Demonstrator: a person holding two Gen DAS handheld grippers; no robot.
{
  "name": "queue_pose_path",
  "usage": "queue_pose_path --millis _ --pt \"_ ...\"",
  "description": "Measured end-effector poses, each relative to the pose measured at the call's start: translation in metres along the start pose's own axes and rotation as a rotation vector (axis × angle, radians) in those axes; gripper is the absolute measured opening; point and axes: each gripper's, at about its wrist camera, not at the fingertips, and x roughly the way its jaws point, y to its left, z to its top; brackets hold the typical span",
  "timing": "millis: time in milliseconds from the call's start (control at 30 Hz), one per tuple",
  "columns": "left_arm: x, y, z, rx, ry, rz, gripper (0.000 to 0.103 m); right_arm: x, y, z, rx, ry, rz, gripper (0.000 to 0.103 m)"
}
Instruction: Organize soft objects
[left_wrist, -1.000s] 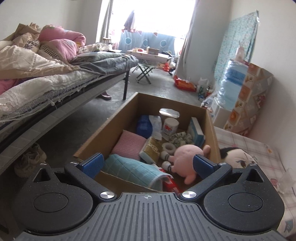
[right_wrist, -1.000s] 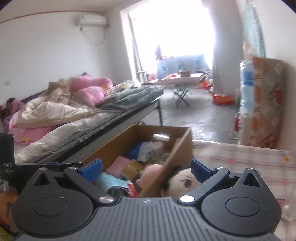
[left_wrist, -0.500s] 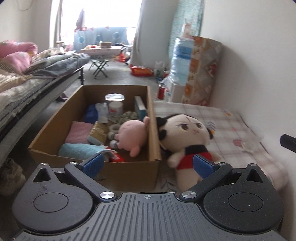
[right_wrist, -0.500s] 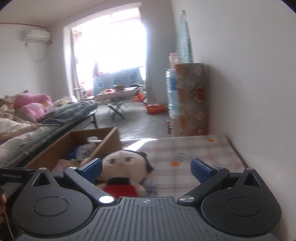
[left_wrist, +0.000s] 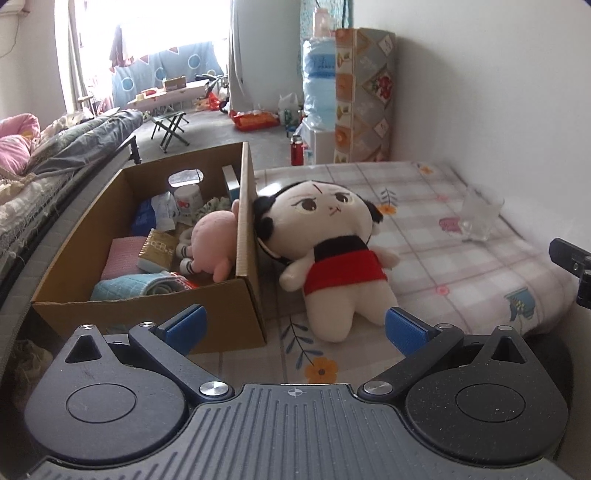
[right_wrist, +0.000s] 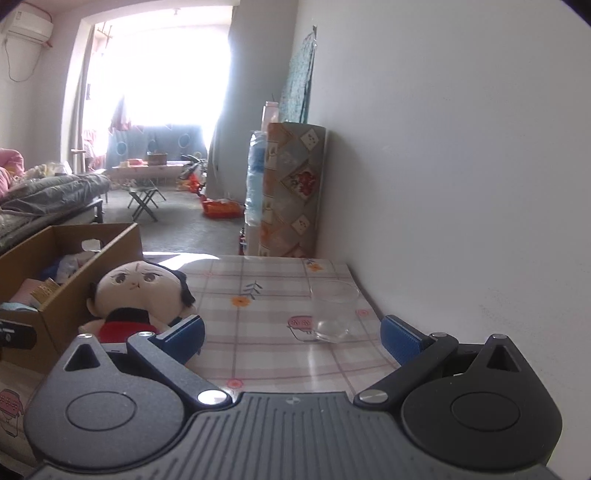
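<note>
A cream plush doll (left_wrist: 332, 251) with black hair and a red skirt leans against the right wall of a cardboard box (left_wrist: 247, 295) on a checked cloth. Inside the box lie a pink plush (left_wrist: 214, 240), a pink folded cloth (left_wrist: 122, 256), a light-blue towel (left_wrist: 129, 288) and several small packets. My left gripper (left_wrist: 295, 328) is open, just short of the doll's feet, holding nothing. My right gripper (right_wrist: 291, 336) is open and empty; the same doll (right_wrist: 138, 295) sits at its left fingertip and the box (right_wrist: 74, 295) lies further left.
A clear glass cup (right_wrist: 332, 314) stands on the checked cloth (right_wrist: 258, 332) near the white wall (right_wrist: 443, 184), also seen as the cup (left_wrist: 480, 214). A bed with bedding (left_wrist: 55, 155) runs along the left. A patterned cabinet (left_wrist: 364, 96) and water bottle (left_wrist: 317, 77) stand behind.
Both views have swung right, from the box's contents toward the doll and the checked cloth. The glass cup has come into the right wrist view. Both grippers stay open.
</note>
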Motion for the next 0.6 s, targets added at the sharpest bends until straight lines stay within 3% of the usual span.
queue_pose_path --millis 233,600 --pt "0.001 -0.009 -0.007 -0.023 -0.032 0.051 0.103 0.004 0.008 -0.016 0.045 0.155 0.086 0.103" --pt "0.002 -0.014 -0.013 -0.08 0.013 0.031 0.103 -0.008 0.004 -0.009 0.044 0.101 0.122 0.103"
